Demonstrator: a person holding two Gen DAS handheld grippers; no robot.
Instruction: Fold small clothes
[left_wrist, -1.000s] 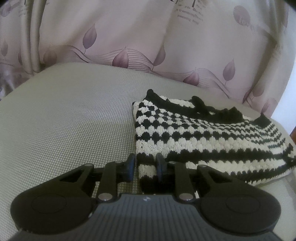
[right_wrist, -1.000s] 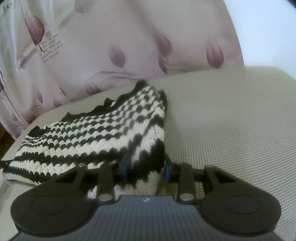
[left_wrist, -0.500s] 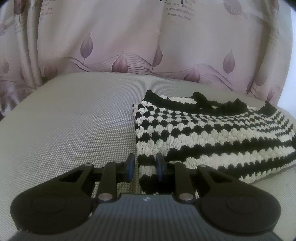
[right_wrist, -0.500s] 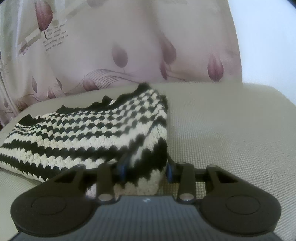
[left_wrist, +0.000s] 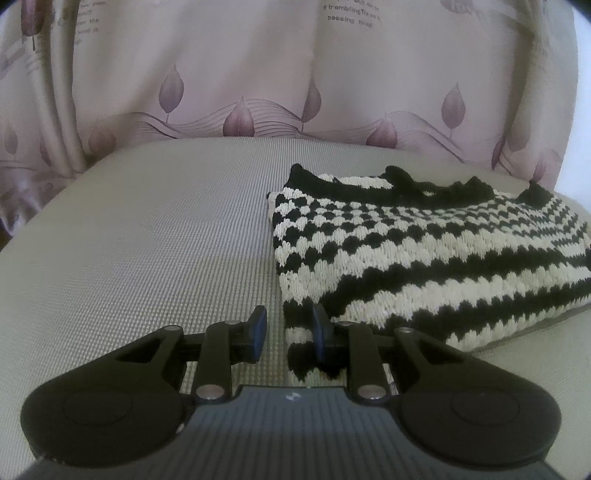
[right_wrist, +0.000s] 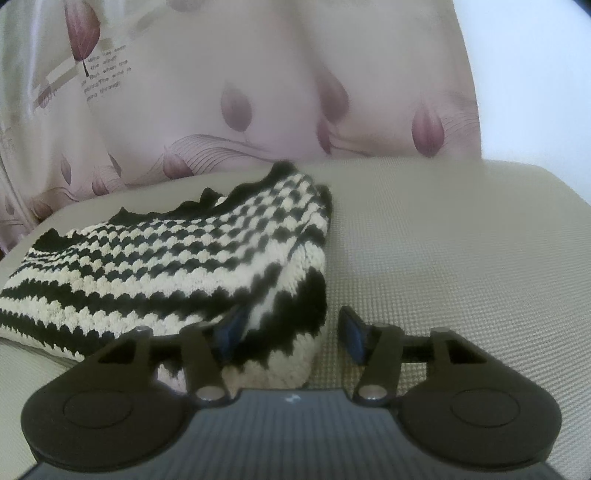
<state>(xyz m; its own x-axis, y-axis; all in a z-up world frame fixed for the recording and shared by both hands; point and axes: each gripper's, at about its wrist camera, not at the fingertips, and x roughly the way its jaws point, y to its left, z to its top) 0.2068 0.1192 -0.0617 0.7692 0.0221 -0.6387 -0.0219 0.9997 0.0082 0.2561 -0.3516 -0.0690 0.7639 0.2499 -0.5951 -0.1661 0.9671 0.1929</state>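
Note:
A folded black-and-white knitted garment (left_wrist: 424, 251) lies on a beige woven surface (left_wrist: 147, 258). My left gripper (left_wrist: 289, 328) stands narrowly open at the garment's near left corner. The corner sits between its fingers, resting against the right one, and a strip of bare surface shows beside the left one. In the right wrist view the same garment (right_wrist: 166, 258) lies to the left. My right gripper (right_wrist: 291, 321) is at its near right corner with its jaws opening. The corner is between the jaws, the left finger lies against the knit, and the right finger (right_wrist: 352, 334) stands off it.
A pink curtain with leaf prints (left_wrist: 258, 74) hangs right behind the surface's far edge and also shows in the right wrist view (right_wrist: 258, 92). A white wall (right_wrist: 535, 74) shows at the far right. Bare surface (right_wrist: 443, 240) spreads right of the garment.
My right gripper's jaws have spread and let go of the garment's corner. The left gripper keeps the same width. Both views have rolled a little.

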